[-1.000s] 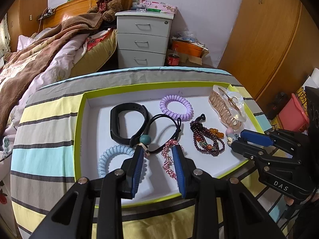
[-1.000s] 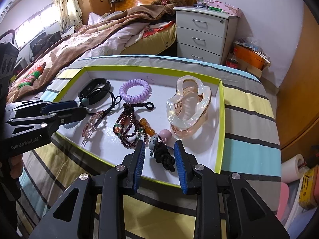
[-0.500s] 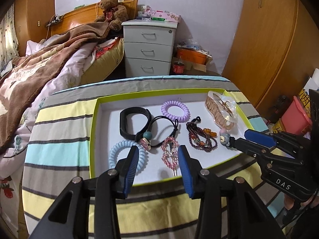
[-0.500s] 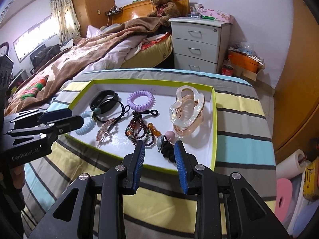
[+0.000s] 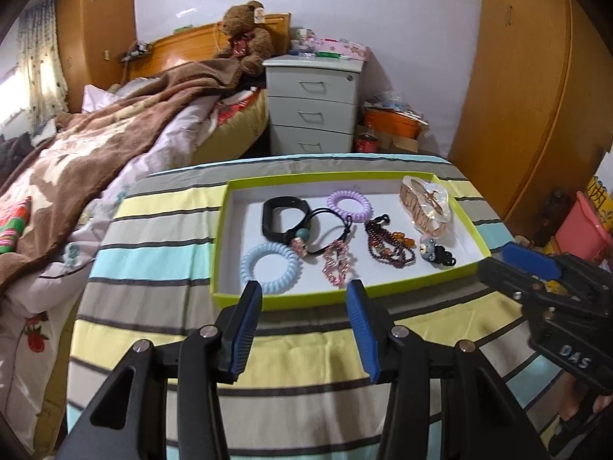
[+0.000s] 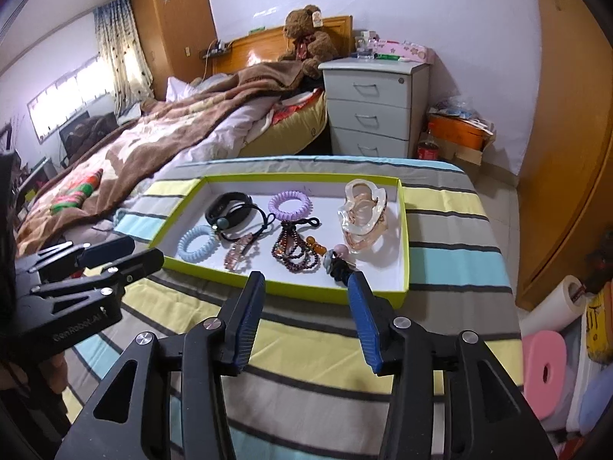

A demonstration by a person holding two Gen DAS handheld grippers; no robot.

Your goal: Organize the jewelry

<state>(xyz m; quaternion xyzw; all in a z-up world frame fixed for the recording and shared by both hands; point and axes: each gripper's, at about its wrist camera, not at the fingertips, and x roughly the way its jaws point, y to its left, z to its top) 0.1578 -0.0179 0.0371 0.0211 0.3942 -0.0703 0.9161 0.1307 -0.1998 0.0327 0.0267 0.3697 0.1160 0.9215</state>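
Both grippers have drawn back from the tray since the earlier frames, and their jaws have just been opening with nothing between them. Left gripper [image 5: 304,291]: jaws moderately wide, empty, over the striped cloth [image 5: 161,260] short of the tray's near wall. Right gripper [image 6: 306,281]: jaws likewise parted and empty, its right tip overlapping the black bear hair tie [image 6: 336,264] in view only.

Tray [image 5: 345,301]: shallow, white inside, lime-green rim, on the striped cloth. Contents, all lying loose on the floor of the tray:
- 1 black band [image 5: 285,216], far left.
- 1 pale blue spiral hair tie [image 5: 270,266], near left corner.
- 1 lilac spiral hair tie [image 5: 349,206], far centre.
- 1 black cord tie with a teal bead [image 5: 304,234], overlapping the black band.
- 1 pink beaded clip [image 5: 337,262].
- 1 dark red bead bracelet [image 5: 387,243] with amber beads.
- 1 clear peach claw clip [image 5: 423,205], far right.

Left wrist view alone shows a pink bin [image 5: 582,230] at right. Right wrist view alone shows a curtained window [image 6: 115,61], a paper roll [image 6: 555,306] and a pink foam stool [image 6: 544,372].
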